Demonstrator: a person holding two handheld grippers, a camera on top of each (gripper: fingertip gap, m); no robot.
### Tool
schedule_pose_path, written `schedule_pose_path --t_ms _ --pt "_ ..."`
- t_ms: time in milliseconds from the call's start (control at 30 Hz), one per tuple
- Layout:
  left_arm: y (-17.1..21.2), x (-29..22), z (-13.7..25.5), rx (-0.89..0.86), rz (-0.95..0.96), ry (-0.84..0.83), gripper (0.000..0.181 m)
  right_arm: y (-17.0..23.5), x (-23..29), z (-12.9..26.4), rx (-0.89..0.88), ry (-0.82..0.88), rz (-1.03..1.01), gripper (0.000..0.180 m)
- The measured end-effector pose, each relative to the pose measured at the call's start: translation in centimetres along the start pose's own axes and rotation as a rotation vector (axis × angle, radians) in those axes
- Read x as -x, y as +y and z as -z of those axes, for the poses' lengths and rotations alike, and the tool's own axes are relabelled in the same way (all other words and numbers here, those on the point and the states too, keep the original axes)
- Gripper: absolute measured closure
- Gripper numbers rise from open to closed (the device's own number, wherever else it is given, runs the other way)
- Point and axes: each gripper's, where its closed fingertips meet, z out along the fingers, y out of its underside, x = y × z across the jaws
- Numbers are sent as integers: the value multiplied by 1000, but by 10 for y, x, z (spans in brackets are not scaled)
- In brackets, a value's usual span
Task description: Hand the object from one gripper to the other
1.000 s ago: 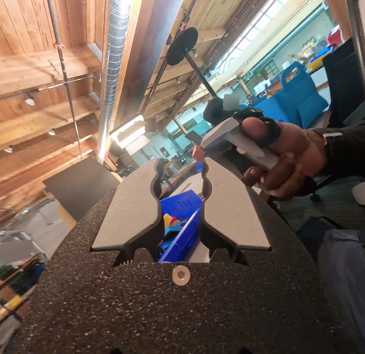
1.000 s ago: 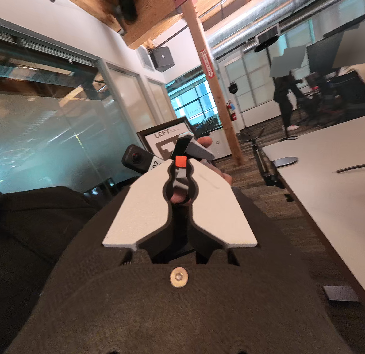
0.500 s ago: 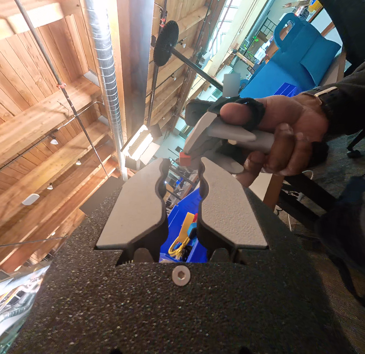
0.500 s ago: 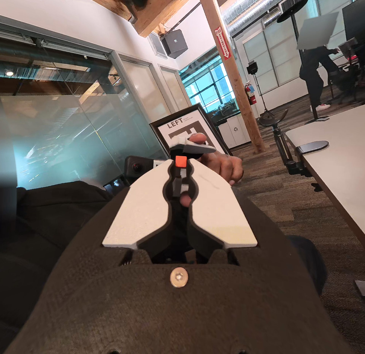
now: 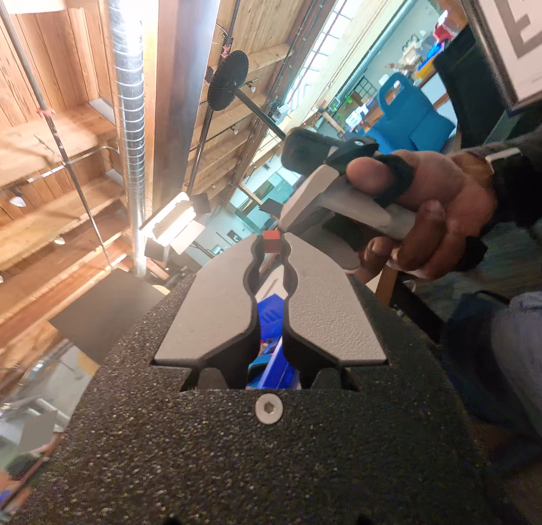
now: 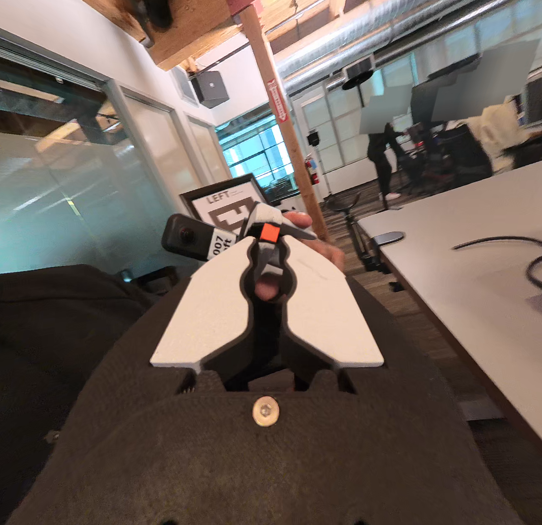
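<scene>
A small red cube point(image 5: 271, 245) sits between the fingertips of my left gripper point(image 5: 271, 242), whose jaws are narrowed onto it. My right gripper, held by a hand point(image 5: 425, 206), comes in from the right; its fingers point(image 5: 311, 188) meet the same cube. In the right wrist view the cube point(image 6: 269, 232) is pinched at the tips of my right gripper point(image 6: 269, 239). The left gripper's fingers point(image 6: 264, 213) flank it from the far side. Both grippers are held up in the air, tip to tip.
A blue bin point(image 5: 272, 320) with small parts lies below the left gripper. A white table point(image 6: 454, 247) with a black cable point(image 6: 498, 241) is at the right. A wooden post point(image 6: 281, 130), a framed marker board point(image 6: 223, 203) and a standing person point(image 6: 381, 159) are behind.
The left gripper was open and apart from the cube; it has moved onto the cube and its jaws have narrowed around it. The right gripper has kept its hold on the cube.
</scene>
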Motion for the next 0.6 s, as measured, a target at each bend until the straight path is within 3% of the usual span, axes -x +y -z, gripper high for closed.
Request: schedule_pose_path --t_ms 33,233,400,600 --pt "0 3 -2 -9 42 -4 170 -3 -2 4 -13 33 35 166" --pt "-5 21 -12 -72 485 81 170 -24 -15 32 -69 332 440 157" --pt "-14 22 -23 -162 949 246 170 -36 -17 54 -44 634 934 155" --pt "-21 2 -37 -209 1373 531 170 -33 -5 56 10 771 1214 154"
